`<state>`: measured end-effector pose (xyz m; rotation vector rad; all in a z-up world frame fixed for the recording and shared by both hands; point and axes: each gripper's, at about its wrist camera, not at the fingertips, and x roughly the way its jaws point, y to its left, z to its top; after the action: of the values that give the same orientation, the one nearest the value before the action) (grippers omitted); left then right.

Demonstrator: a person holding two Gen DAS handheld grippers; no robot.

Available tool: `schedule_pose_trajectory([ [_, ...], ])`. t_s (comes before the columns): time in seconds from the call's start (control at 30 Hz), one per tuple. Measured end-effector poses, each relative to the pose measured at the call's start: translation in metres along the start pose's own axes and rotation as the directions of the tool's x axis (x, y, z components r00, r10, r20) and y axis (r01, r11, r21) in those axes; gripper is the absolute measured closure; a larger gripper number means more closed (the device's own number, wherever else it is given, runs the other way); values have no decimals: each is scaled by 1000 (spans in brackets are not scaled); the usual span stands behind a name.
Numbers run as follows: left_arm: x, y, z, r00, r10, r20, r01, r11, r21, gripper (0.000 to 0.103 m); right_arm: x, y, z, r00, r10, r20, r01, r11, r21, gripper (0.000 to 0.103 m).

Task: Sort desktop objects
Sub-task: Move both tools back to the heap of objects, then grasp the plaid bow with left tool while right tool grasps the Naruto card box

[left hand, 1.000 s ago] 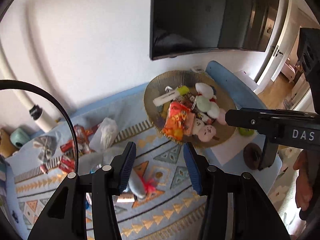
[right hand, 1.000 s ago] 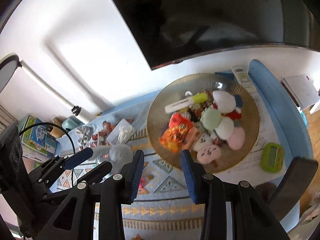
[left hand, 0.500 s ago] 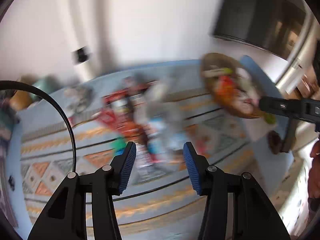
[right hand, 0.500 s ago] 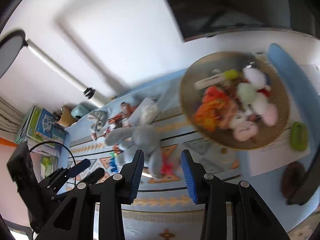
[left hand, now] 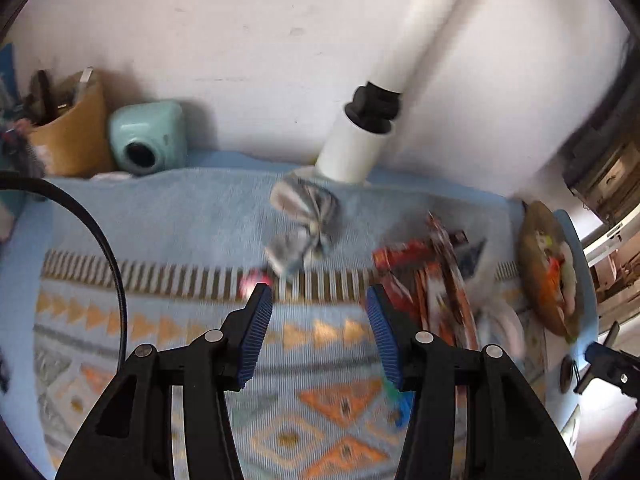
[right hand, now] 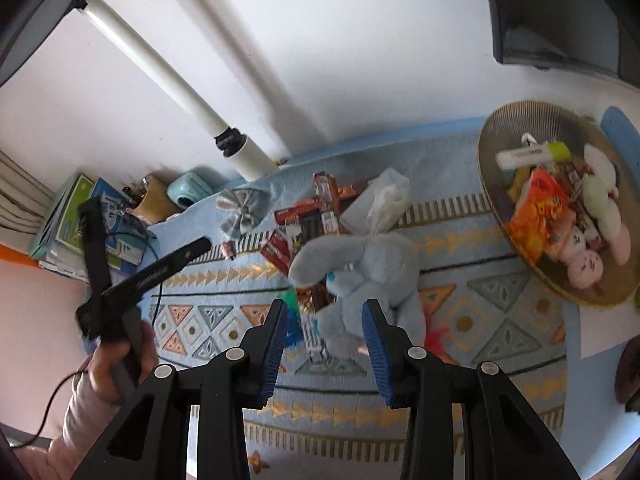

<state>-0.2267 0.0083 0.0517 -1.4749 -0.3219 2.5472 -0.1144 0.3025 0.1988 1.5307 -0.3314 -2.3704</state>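
1. Our left gripper [left hand: 319,300] hangs over the patterned mat [left hand: 168,320] with its jaws wide apart and nothing between them; in the right wrist view we see it [right hand: 150,236] at the mat's left edge.
2. Our right gripper [right hand: 325,312] is also spread wide and empty, above the mat's middle, with the plush rabbit [right hand: 368,272] showing between its fingers.
3. Left of the rabbit, past the mat's far left corner, stand a cup of pens [left hand: 68,136] and a mint camera [left hand: 146,138] just beside it.
4. A grey fabric bow [right hand: 240,210] lies on the mat left of the rabbit, near the foot of a white pole [right hand: 244,156].
5. Red snack packets [right hand: 316,216] lie piled just behind the rabbit, on its left, with a tissue pack [right hand: 380,196] touching the pile.
6. Something teal and a striped packet sit against the rabbit's near left side; we cannot tell what they are.
7. Right of the rabbit, well apart, a gold bowl [right hand: 496,128] holds a white-and-yellow tube, an orange packet [right hand: 536,208] and small plush toys [right hand: 600,200].
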Motion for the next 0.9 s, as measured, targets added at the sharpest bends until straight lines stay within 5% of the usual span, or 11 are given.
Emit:
schedule_pose_trajectory([
  [0.4,81,-1,30,999,41,-12,-41,999,25,57,53,-8,51,995,-53,-80,51,998,-28,66],
  [0.43,83,-3,30,999,45,-5,-45,998,33,59,56,-10,50,994,-56,-93,53,998,-29,66],
  [0.5,86,-5,29,999,50,5,-50,998,46,80,63,-17,44,991,-49,-127,47,999,-18,66],
  [0.6,84,-6,26,999,47,18,-48,998,52,87,67,-27,32,988,-25,-149,26,1000,6,66],
  [0.9,35,-4,13,998,3,60,-5,1000,21,87,75,-19,20,983,38,-182,-34,999,26,56],
])
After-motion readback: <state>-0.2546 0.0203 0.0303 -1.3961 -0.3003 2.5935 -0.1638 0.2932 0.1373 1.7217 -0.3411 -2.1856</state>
